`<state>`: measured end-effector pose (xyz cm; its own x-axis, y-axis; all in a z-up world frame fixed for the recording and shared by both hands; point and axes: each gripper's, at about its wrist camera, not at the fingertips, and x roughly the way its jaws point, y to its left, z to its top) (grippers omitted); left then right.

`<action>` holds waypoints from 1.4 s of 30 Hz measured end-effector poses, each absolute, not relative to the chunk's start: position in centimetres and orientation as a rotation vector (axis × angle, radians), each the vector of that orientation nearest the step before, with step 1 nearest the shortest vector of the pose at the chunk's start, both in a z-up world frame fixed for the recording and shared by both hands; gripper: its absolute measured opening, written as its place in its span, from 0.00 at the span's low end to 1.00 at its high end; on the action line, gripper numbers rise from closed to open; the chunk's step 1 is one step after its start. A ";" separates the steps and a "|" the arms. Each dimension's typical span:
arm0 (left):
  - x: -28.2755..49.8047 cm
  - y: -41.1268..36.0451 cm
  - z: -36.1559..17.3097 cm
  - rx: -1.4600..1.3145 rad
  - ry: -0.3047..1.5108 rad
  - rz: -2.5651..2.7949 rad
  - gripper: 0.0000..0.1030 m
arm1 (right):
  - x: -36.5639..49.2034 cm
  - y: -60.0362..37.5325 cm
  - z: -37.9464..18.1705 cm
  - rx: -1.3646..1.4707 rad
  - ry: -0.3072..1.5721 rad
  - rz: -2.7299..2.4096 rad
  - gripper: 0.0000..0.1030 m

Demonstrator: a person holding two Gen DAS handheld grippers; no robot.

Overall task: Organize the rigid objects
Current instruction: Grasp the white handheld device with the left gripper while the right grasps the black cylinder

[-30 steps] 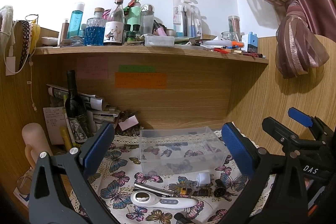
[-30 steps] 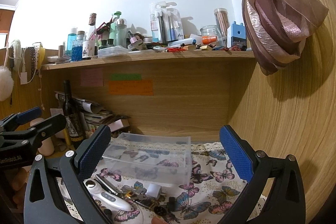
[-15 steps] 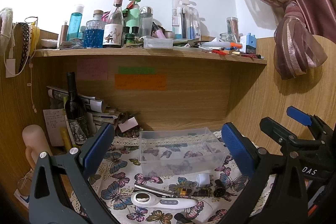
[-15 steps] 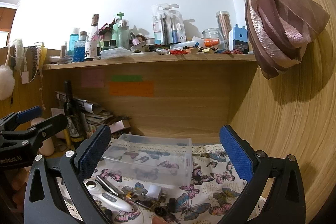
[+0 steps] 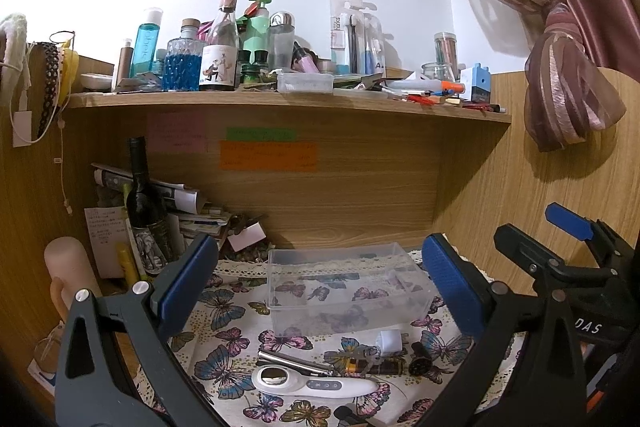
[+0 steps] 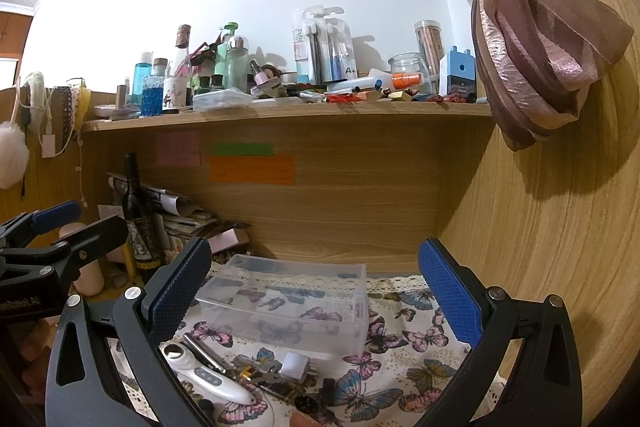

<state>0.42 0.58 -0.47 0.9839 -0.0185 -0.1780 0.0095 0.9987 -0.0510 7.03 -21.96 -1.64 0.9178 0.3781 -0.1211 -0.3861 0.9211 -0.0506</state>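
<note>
A clear plastic box point(image 5: 348, 291) point(image 6: 288, 303) stands empty on the butterfly cloth point(image 5: 224, 311) point(image 6: 404, 355). In front of it lie a white handheld device point(image 5: 312, 383) point(image 6: 208, 377), a metal clip point(image 5: 292, 359), a white plug adapter point(image 5: 388, 339) point(image 6: 295, 365) and small dark parts point(image 5: 418, 363). My left gripper point(image 5: 320, 291) is open, held above and in front of the box. My right gripper point(image 6: 316, 295) is open too, framing the box from the right. Each gripper shows at the edge of the other's view, and neither holds anything.
A dark wine bottle point(image 5: 146, 211), rolled papers point(image 5: 160, 191) and a beige cylinder point(image 5: 70, 267) crowd the back left corner. A wooden shelf point(image 5: 288, 103) overhead is packed with bottles and stationery. A wooden side wall point(image 6: 552, 227) and a tied curtain point(image 6: 540, 43) close the right.
Both views have drifted slightly, with the shelf sitting a little lower in frame. Both grippers stay open and the objects on the cloth have not moved.
</note>
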 end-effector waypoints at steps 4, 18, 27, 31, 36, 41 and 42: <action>0.4 0.6 -0.5 -0.050 0.180 -0.014 1.00 | 7.0 -21.9 -1.7 -0.077 0.110 0.393 1.00; 2.2 2.4 -2.1 -0.069 0.277 -0.005 1.00 | 8.0 -21.4 -2.3 -0.087 0.141 0.383 1.00; 5.4 7.0 -7.6 -0.121 0.478 0.090 0.99 | 11.7 -21.9 -6.0 -0.101 0.317 0.349 1.00; 6.9 8.0 -10.3 -0.144 0.579 0.076 0.99 | 12.9 -21.6 -8.1 -0.136 0.400 0.327 1.00; 9.0 7.7 -13.5 -0.186 0.727 0.022 0.99 | 14.7 -21.6 -10.3 -0.146 0.511 0.319 1.00; 10.4 6.8 -16.3 -0.204 0.830 0.030 0.99 | 15.6 -21.3 -11.5 -0.145 0.572 0.334 0.99; 10.6 6.9 -16.7 -0.223 0.850 0.040 0.99 | 15.7 -21.2 -11.8 -0.151 0.585 0.339 0.98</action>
